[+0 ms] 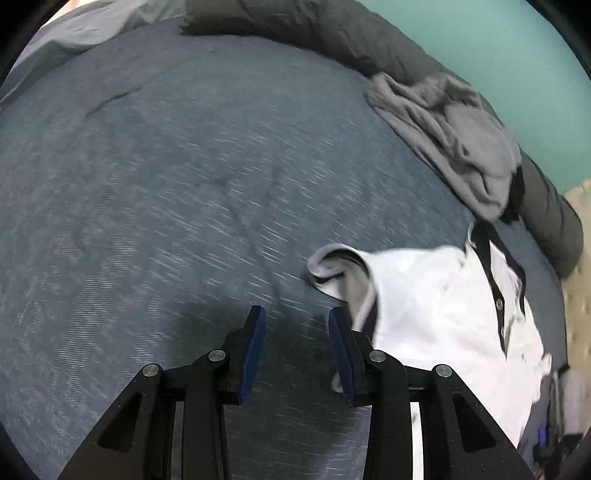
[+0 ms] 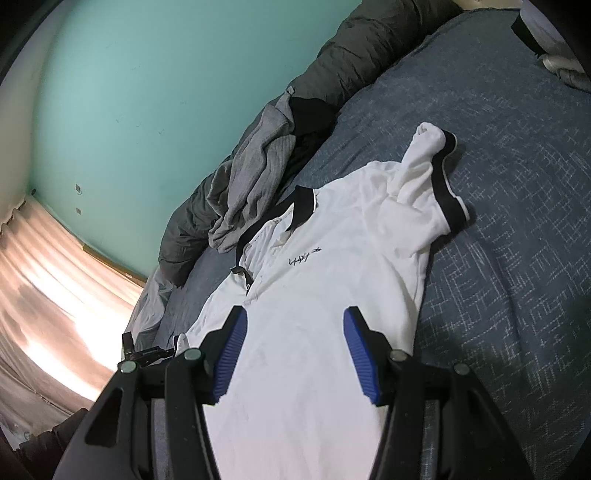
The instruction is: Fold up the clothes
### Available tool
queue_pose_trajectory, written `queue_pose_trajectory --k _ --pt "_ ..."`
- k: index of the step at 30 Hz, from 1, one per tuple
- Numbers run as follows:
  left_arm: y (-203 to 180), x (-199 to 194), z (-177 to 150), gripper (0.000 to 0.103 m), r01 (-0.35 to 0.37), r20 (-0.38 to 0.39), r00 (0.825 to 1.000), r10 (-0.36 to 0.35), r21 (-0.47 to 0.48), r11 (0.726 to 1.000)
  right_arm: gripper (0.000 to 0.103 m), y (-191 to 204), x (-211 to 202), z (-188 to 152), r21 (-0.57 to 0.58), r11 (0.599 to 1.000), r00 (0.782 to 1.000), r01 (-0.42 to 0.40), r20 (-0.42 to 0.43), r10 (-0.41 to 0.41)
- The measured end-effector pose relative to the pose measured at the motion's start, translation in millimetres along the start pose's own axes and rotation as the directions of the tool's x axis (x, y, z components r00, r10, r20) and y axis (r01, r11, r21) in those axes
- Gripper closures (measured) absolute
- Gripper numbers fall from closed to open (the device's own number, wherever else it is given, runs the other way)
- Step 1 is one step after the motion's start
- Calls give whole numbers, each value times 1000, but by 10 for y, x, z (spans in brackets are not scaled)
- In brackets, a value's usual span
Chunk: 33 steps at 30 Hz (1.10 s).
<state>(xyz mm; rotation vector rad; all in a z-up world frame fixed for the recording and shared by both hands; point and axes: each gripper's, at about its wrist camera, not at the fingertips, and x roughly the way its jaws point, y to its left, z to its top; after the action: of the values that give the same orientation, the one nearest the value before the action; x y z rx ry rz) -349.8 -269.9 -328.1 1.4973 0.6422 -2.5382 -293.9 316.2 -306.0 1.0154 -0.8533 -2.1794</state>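
A white polo shirt (image 2: 332, 240) with black collar and black sleeve trim lies face up on the blue bedspread (image 2: 498, 258). My right gripper (image 2: 295, 310) hovers open above the shirt's lower body, and its blue pads do not press the cloth. In the left wrist view the shirt (image 1: 424, 295) is at the lower right, its sleeve (image 1: 332, 262) curled up. My left gripper (image 1: 296, 312) stands open over bare bedspread (image 1: 166, 184), its right finger close beside that sleeve's edge. Nothing sits between its fingers.
A crumpled grey garment (image 1: 454, 147) (image 2: 251, 177) lies past the shirt's collar, against a rolled dark grey duvet (image 1: 332, 33) (image 2: 351, 48) along the teal wall. More white and black cloth (image 2: 554, 37) sits far right. A curtain (image 2: 55, 277) hangs at left.
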Motion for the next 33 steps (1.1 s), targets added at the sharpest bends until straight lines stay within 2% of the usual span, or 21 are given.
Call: queue_pose_trajectory --k 5,10,15,18,27,33 --pt "-316 71 7 64 64 -33 997 -63 50 997 48 -26 19 -5 17 1000 1000 -1 -5 1" --pt "-484 178 17 64 42 -56 998 -38 67 997 48 -34 31 -10 27 1000 1000 -2 -6 3" --pt "-500 220 34 64 -8 -41 999 10 46 999 47 -41 38 -13 29 1000 1000 -3 -7 3" --pt "-463 244 21 64 -1 -59 998 2 21 1000 47 -50 47 -15 32 999 1000 -3 -10 3" --pt "-349 126 -140 65 18 -77 997 -15 35 999 47 -38 26 -14 37 999 1000 -8 -8 8" --pt "-221 -8 -180 65 -1 -45 999 1 13 1000 47 -38 37 -24 44 999 1000 -10 -7 10"
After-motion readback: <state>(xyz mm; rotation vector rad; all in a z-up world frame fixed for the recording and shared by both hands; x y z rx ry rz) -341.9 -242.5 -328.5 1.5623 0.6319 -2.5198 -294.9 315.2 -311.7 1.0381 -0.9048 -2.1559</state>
